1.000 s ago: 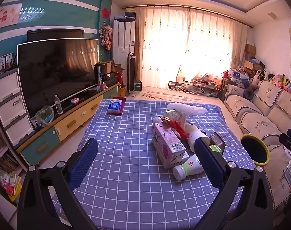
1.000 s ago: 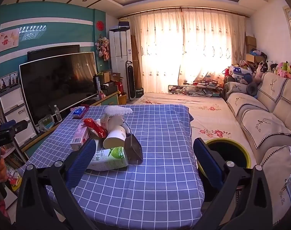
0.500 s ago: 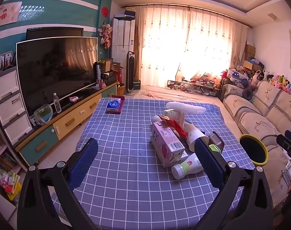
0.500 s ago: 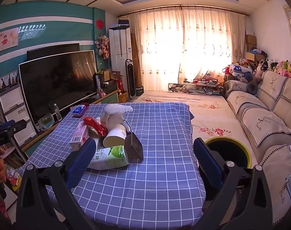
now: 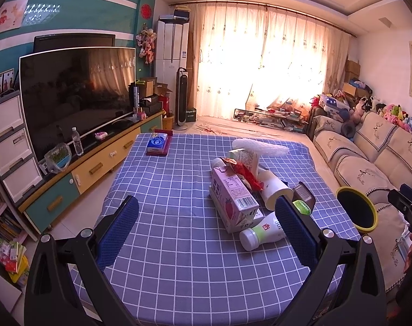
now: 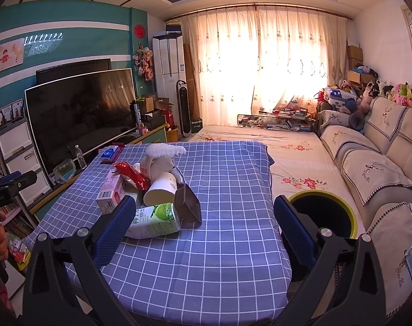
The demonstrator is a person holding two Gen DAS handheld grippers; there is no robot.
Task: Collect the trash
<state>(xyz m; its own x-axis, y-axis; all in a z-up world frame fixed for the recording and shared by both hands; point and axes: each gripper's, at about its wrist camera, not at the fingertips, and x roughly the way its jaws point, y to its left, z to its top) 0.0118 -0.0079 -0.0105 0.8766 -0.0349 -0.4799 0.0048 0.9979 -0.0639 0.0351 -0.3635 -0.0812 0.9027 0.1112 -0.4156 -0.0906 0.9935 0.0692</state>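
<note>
Both claws, left claw (image 5: 206,233) and right claw (image 6: 203,231), are spread wide and empty above the bench's near edge. The trash pile (image 5: 246,187) lies toward the bench's right edge, beside the bin (image 6: 324,212), likely for short transfers.

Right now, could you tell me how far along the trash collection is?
Nothing looks collected yet. The pink carton, white bottle, red wrapper, paper cup and green-label carton all lie piled on the checked table. The left gripper and right gripper are open and hold nothing. Every item remains to be moved, presumably into the yellow-rimmed bin beside the table.
</note>
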